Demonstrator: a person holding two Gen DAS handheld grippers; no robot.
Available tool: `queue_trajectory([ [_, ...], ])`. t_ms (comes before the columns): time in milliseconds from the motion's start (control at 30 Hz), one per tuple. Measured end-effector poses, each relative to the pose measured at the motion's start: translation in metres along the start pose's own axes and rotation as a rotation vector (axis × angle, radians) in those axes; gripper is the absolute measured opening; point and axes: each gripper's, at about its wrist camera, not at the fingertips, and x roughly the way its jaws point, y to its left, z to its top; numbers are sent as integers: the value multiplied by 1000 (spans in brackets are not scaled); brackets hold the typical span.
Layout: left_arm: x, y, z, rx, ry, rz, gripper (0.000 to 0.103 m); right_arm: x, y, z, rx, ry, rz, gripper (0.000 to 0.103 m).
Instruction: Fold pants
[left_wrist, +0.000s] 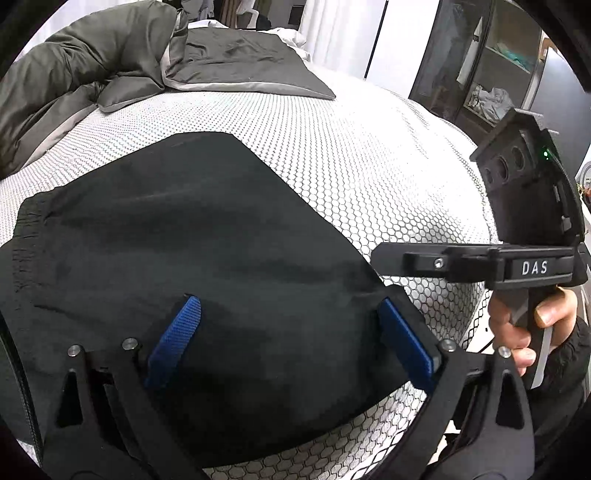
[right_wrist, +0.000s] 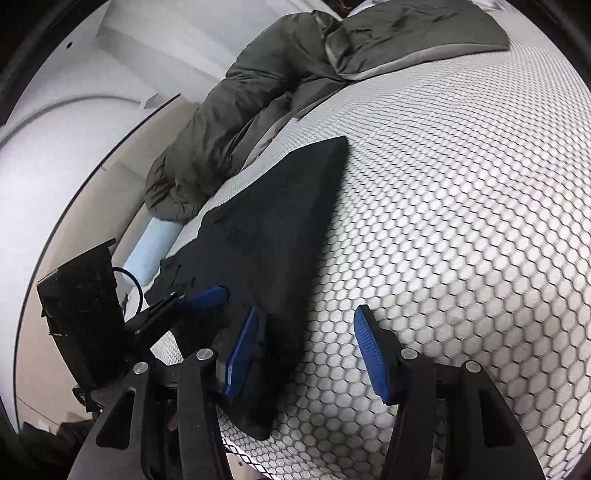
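We see the black pants lying flat on the bed, folded into a compact dark shape on the white honeycomb-patterned cover. One narrow end points toward the far side of the bed; the gathered waistband sits at the left edge in the left wrist view.

Left gripper: fingers spread wide over the near part of the pants, nothing pressed between the blue pads. Whether the tips touch the cloth we cannot tell.

Right gripper: fingers apart, not clamped on anything. Its left pad is over the near edge of the pants, its right pad over bare cover. In the left wrist view we see it from the side, with a hand around its handle.

A grey-green duvet is bunched along the far side of the bed, well apart from the pants. A pale blue roll lies at the bed's edge, just beside the duvet.
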Motion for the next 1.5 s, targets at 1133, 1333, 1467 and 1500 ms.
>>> queue_trajectory([
  [1133, 37, -8, -12, 146, 59, 65, 102, 171, 7, 196, -166, 45, -312, 19],
  [1333, 7, 8, -2, 49, -4, -15, 102, 96, 17, 171, -123, -73, -264, 70],
  [1467, -36, 41, 9, -27, -122, 2, 102, 48, 11, 104, -98, -94, -221, 70],
  [1500, -44, 51, 11, -39, -142, 18, 102, 41, 6, 86, -73, -103, -190, 70],
])
